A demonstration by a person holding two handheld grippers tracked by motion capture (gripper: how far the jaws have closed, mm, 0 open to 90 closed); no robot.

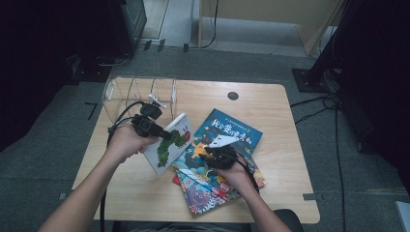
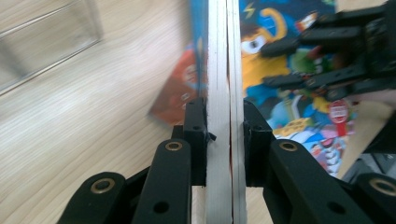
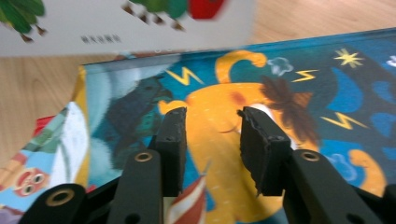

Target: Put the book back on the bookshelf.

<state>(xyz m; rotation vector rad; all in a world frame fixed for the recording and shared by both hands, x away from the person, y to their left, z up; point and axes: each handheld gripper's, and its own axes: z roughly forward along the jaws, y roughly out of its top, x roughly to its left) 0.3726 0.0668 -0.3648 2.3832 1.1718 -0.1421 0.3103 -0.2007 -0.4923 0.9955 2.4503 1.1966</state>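
Observation:
My left gripper (image 1: 167, 135) is shut on the edge of a white picture book with a green caterpillar (image 1: 172, 145), holding it tilted up off the table. In the left gripper view the book's edge (image 2: 224, 56) stands clamped between both pads. My right gripper (image 1: 214, 151) hovers over a blue picture book (image 1: 233, 130) that lies on top of other overlapping books. In the right gripper view its jaws (image 3: 212, 126) stand apart with nothing between them, just above the blue cover (image 3: 327, 79). The white book's corner (image 3: 116, 28) shows at the top of that view.
A red-edged picture book (image 1: 205, 195) lies lowest in the pile, near the table's front edge. A clear plastic rack (image 1: 140, 94) stands at the back left of the wooden table (image 1: 275, 188). A round grommet (image 1: 233, 95) sits at the back centre.

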